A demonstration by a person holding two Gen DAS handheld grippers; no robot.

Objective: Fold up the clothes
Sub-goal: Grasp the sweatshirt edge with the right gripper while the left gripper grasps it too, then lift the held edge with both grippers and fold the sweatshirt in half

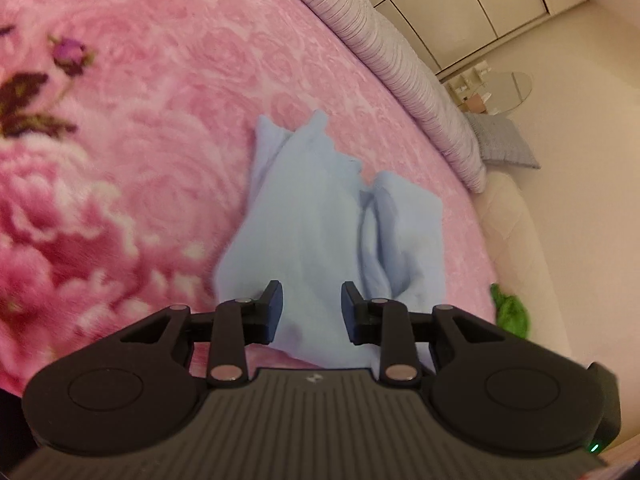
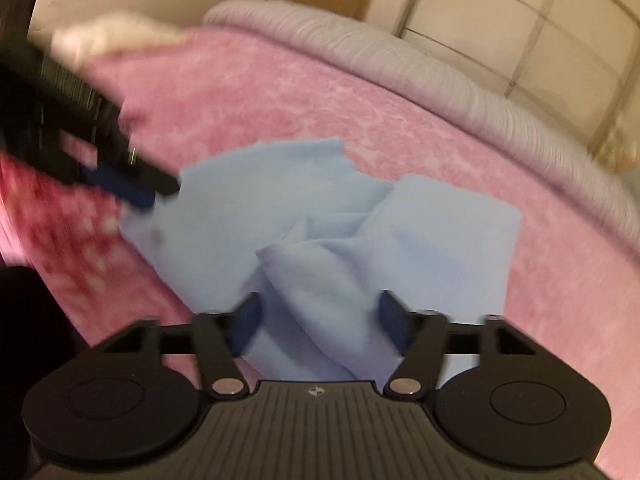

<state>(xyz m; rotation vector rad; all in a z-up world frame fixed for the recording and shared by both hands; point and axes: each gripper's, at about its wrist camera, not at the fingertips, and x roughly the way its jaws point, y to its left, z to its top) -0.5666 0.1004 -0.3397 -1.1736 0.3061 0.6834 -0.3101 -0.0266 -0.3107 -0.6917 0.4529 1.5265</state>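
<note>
We find the light blue garment (image 1: 320, 216) lying crumpled on the pink floral blanket (image 1: 140, 120), near the blanket's front corner, with several loose ridges and one flap doubled over toward the striped grey bolster (image 1: 400, 72).

The left gripper (image 1: 311, 308) stands narrowly parted. Its pads sit over the near edge of the garment, and a gap shows between them; in the right wrist view the left gripper (image 2: 160, 190) meets the cloth at its far corner. We cannot tell from either view whether fabric is actually pinched there.

The right gripper (image 2: 320, 320) stands wide, with a raised ridge of cloth lying between its fingers (image 2: 250, 320) but not pressed by them. It holds nothing.

Hazards we judge likely from this position:

1. Closing the right gripper on the ridge would probably take several layers at once, so the cloth would lift as a bundle and not spread flat.
2. If the left gripper's hold is slight or absent, any pull from the right would slide the corner free and let the garment drag across the plush blanket.
3. The garment lies close to the bed edge; a pull toward us could carry it off the blanket toward the green object (image 1: 510, 312) at the bedside.
4. Both views are blurred, so edge and hem positions are uncertain.
</note>
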